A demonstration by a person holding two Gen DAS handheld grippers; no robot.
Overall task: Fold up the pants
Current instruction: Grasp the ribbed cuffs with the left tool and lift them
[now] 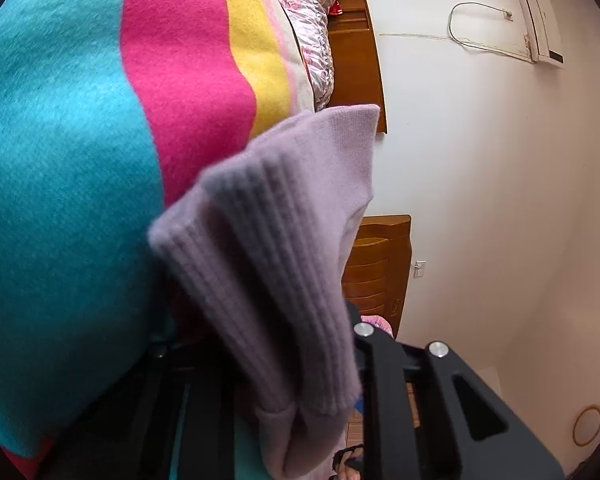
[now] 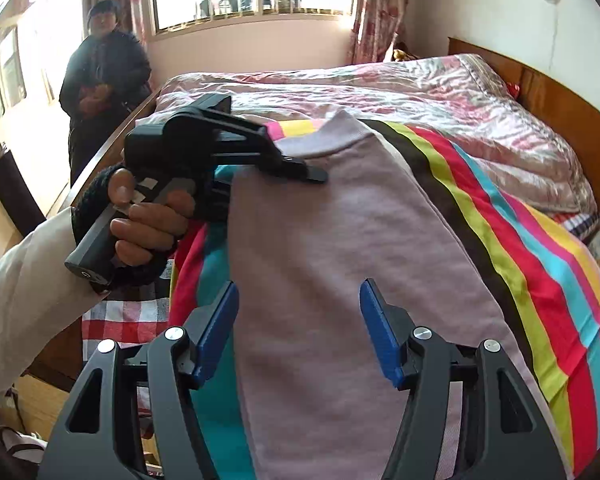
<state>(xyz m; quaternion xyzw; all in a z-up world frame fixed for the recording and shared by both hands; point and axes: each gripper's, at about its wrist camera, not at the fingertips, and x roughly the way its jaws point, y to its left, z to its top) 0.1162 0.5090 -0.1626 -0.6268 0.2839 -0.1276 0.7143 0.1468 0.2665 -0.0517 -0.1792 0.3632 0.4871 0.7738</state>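
Lilac pants lie spread on a striped blanket on the bed. My left gripper is shut on the pants' edge near the far end. In the left wrist view the ribbed lilac cuff fills the jaws and hides the fingertips; only the black right finger arm shows. My right gripper is open, its blue pads spread above the near part of the pants, holding nothing.
A person in a dark coat stands at the bed's far left corner by the window. A pink floral quilt covers the far bed. A wooden headboard is at right. A checked cloth lies at the bed's left edge.
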